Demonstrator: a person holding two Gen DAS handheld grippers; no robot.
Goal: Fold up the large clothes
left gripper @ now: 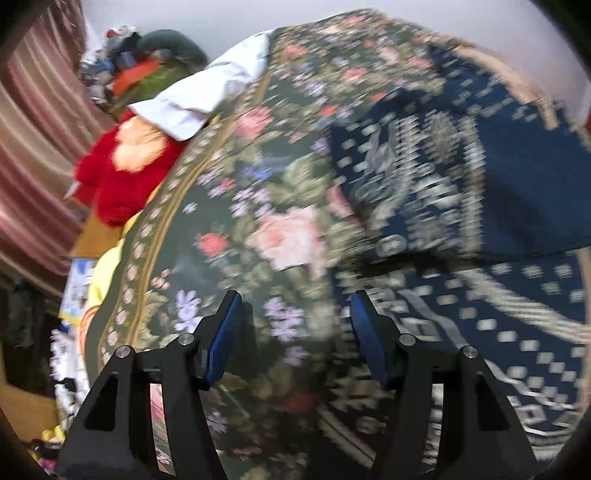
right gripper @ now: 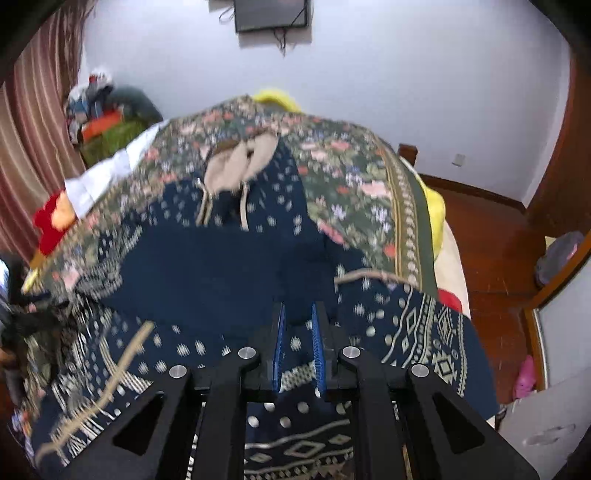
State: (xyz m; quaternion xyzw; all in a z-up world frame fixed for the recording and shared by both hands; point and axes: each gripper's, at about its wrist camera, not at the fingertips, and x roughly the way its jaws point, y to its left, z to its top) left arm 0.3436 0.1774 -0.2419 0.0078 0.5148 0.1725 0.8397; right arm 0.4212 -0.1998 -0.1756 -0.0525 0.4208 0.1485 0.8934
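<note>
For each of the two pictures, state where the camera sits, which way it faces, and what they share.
Left wrist: on the left gripper, jaws apart, facing down over the floral bedspread.
Right wrist: on the right gripper, jaws narrow around a fold of the navy patterned garment, facing the far wall.
Shared: garment, bedspread, red plush toy.

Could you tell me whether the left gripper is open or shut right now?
Open: the left gripper shows its blue pads wide apart above the floral bedspread, gripping nothing.

A home bedroom, seemingly — floral bedspread [right gripper: 354, 177], striped curtains [right gripper: 33, 129], wall-mounted screen [right gripper: 271, 14].
</note>
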